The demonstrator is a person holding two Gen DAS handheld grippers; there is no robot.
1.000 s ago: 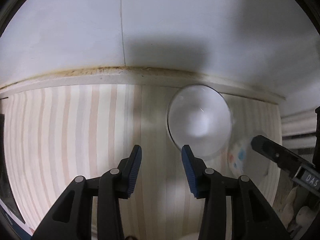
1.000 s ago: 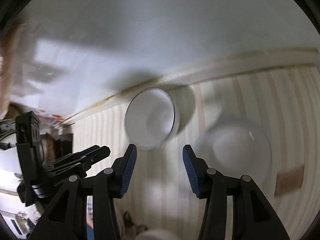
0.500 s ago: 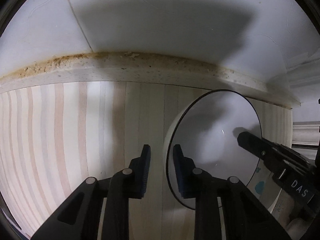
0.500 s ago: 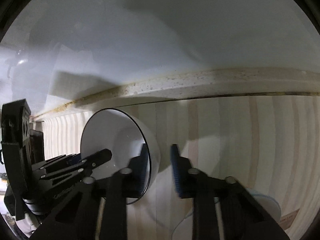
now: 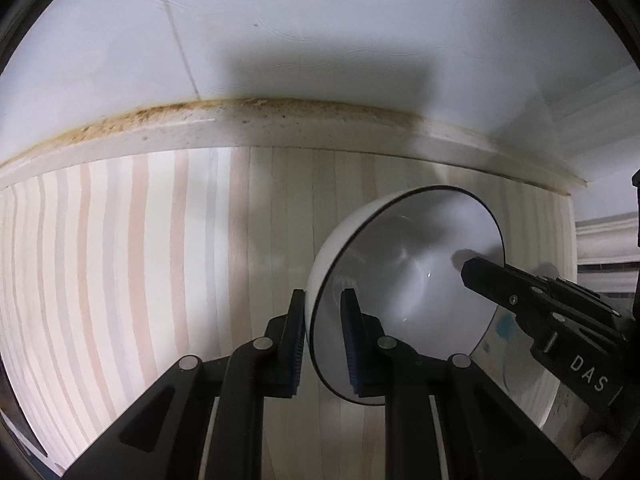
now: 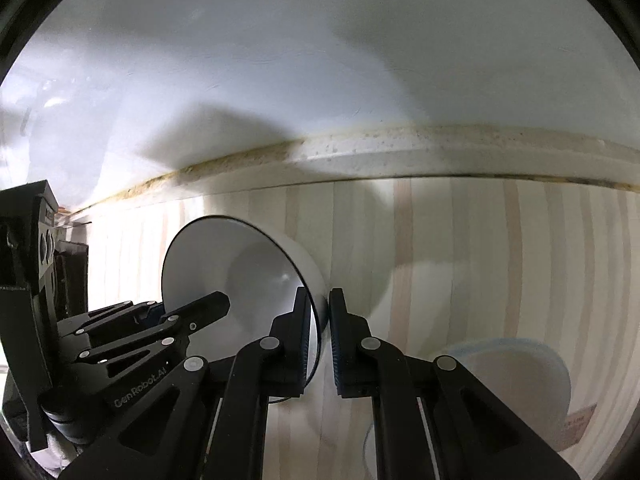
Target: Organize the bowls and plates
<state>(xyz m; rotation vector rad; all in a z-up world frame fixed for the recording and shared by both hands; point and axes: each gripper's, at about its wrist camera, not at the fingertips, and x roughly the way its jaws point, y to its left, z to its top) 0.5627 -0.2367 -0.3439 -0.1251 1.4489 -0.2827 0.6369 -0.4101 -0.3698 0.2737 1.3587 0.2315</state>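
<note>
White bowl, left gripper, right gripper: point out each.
white bowl (image 5: 404, 248), left wrist view, on its inner wall.
left gripper (image 5: 322, 336), left wrist view, midway between its fingers, on the rim.
right gripper (image 6: 320, 330), right wrist view, midway between its fingers.

The striped counter (image 5: 120, 280) left of the white bowl (image 5: 420, 248) lies open (the wall (image 5: 320, 40) closes off the far edge).

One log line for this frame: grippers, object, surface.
left gripper: shut on white bowl rim | right gripper: shut on opposite rim | bowl tilted over striped table

Dim, hard shadows (fisheye-warped edges), slight blur
</note>
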